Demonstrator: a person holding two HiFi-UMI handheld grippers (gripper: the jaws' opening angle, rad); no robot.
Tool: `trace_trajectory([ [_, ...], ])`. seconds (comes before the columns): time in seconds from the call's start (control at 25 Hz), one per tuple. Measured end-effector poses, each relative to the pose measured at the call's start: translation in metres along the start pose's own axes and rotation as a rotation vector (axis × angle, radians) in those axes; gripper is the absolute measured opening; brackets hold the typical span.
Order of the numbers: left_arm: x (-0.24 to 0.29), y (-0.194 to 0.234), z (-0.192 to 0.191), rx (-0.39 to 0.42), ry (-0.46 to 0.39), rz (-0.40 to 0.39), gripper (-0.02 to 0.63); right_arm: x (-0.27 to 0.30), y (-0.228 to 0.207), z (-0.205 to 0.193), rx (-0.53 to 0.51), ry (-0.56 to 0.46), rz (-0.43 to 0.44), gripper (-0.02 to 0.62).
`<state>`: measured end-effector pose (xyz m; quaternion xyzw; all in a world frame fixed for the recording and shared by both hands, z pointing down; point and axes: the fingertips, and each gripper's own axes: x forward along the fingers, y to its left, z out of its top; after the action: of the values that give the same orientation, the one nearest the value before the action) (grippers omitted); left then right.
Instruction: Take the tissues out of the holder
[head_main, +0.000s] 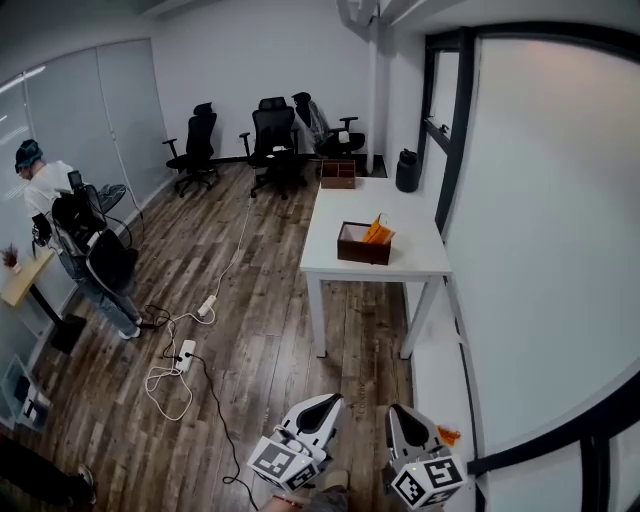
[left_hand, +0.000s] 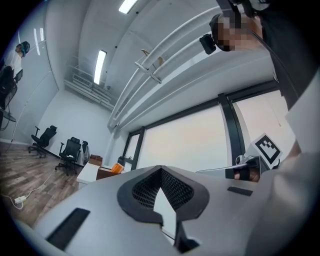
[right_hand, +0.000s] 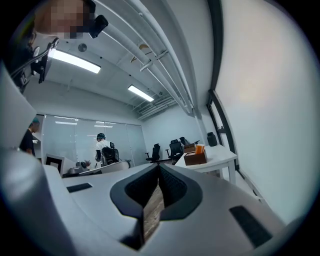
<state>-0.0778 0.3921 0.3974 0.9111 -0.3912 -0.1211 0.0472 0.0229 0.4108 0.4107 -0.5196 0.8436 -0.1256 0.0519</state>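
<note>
A brown box holder (head_main: 363, 245) stands on the white table (head_main: 400, 215), with orange tissues (head_main: 378, 233) sticking up from it. Both grippers are far from it, low at the bottom of the head view. My left gripper (head_main: 325, 400) is shut with nothing in it, and my right gripper (head_main: 397, 410) is shut and empty too. The left gripper view shows the left gripper's tips (left_hand: 161, 168) meeting, with the holder (left_hand: 106, 172) small in the distance. In the right gripper view the right gripper (right_hand: 159, 166) points toward the holder (right_hand: 195, 158) and its tissues (right_hand: 200, 148).
A second brown box (head_main: 338, 175) and a black container (head_main: 407, 171) sit at the table's far end. Office chairs (head_main: 273, 135) stand at the back. A person (head_main: 60, 215) stands at the left. A power strip and cables (head_main: 185, 355) lie on the wooden floor. Window wall at right.
</note>
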Motion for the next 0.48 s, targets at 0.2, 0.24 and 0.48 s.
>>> trace_trajectory([
  [0.2, 0.032, 0.033, 0.011, -0.008, 0.003, -0.006, 0.002, 0.042, -0.015, 0.009, -0.003, 0.000, -0.011, 0.006],
  [0.24, 0.037, 0.040, 0.012, -0.007, -0.003, -0.012, 0.002, 0.050, -0.018, 0.009, -0.005, 0.002, -0.013, 0.006],
  [0.48, 0.065, 0.083, 0.008, -0.029, -0.005, -0.011, 0.002, 0.098, -0.032, 0.011, -0.015, 0.018, -0.024, 0.006],
])
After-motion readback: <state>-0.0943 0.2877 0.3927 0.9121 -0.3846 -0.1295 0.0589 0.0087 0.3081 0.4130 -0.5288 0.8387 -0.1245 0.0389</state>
